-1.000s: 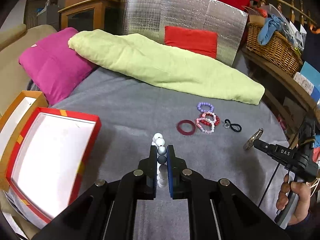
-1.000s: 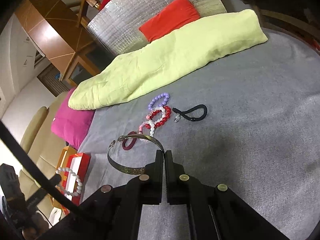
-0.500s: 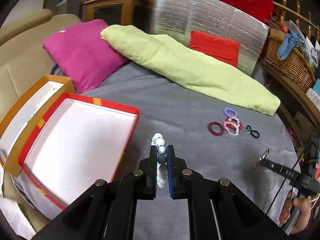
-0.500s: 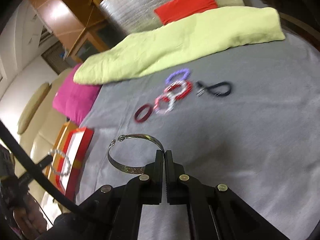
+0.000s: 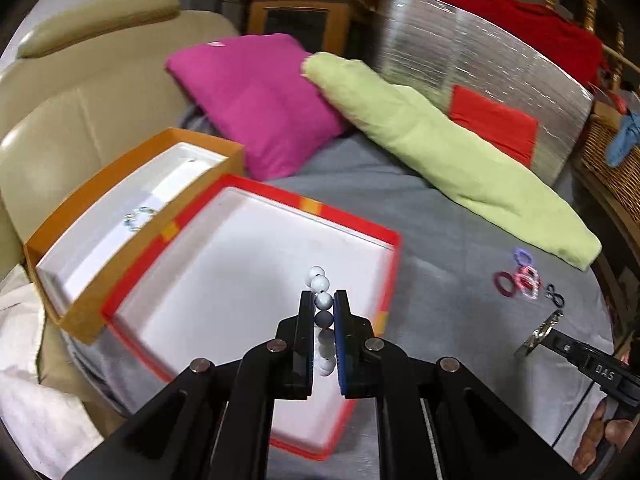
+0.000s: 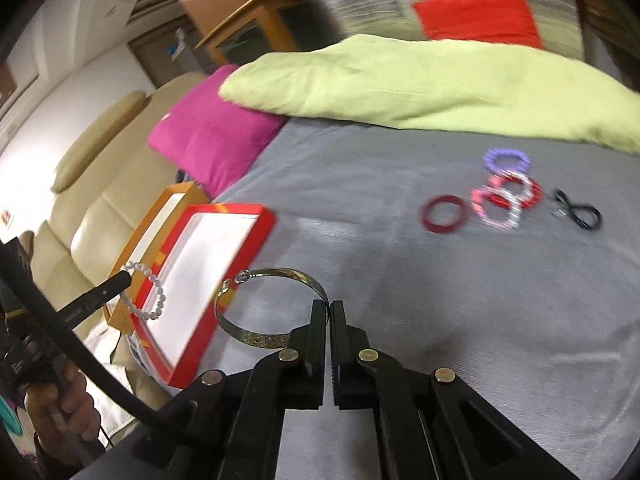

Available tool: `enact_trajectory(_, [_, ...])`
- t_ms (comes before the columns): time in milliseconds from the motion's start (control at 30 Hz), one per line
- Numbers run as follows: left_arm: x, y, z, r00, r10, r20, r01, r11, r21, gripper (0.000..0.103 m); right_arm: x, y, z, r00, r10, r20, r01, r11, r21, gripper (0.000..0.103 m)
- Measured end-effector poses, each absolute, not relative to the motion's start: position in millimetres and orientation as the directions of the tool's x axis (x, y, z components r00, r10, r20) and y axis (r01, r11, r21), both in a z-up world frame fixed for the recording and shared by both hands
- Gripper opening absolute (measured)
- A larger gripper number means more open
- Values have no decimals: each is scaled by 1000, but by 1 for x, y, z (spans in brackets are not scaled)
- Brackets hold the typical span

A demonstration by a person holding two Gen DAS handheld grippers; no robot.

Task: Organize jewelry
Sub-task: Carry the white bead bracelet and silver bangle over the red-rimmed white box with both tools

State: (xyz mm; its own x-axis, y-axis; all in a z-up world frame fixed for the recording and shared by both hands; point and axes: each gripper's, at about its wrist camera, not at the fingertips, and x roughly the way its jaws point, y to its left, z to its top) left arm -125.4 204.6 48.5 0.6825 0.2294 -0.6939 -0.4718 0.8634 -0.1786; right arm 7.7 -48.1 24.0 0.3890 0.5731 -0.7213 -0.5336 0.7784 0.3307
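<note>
Your left gripper [image 5: 323, 312] is clamped almost fully closed on the white bead bracelet [image 5: 322, 302], which stands up between the fingers right over the near corner of the red box [image 5: 352, 226]. Your right gripper [image 6: 330, 312] is pinched tight on the band of the metal cuff bangle [image 6: 266, 304], which sticks out to the side of the fingers, just beside the red box's near edge and above the grey cover. The step in hand looks like delivering both pieces to the boxes, so bring each one well inside the red box's walls before you let go. Lower the beads close to the white floor so they do not bounce or roll out. Keep the cuff level, since a thin pinch may let it swing. The orange box [image 5: 60, 322] touching the red box's far side already holds a small bracelet [image 5: 139, 216]; the remaining bracelets [image 6: 502, 194] lie well apart from the red box.
</note>
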Motion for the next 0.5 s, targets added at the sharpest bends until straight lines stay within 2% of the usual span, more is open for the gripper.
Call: enact_trajectory(500, [-141, 265, 43, 677, 267, -685, -533, 820, -207, 9, -12, 74, 35, 320, 558, -765, -660, 711, 242, 2])
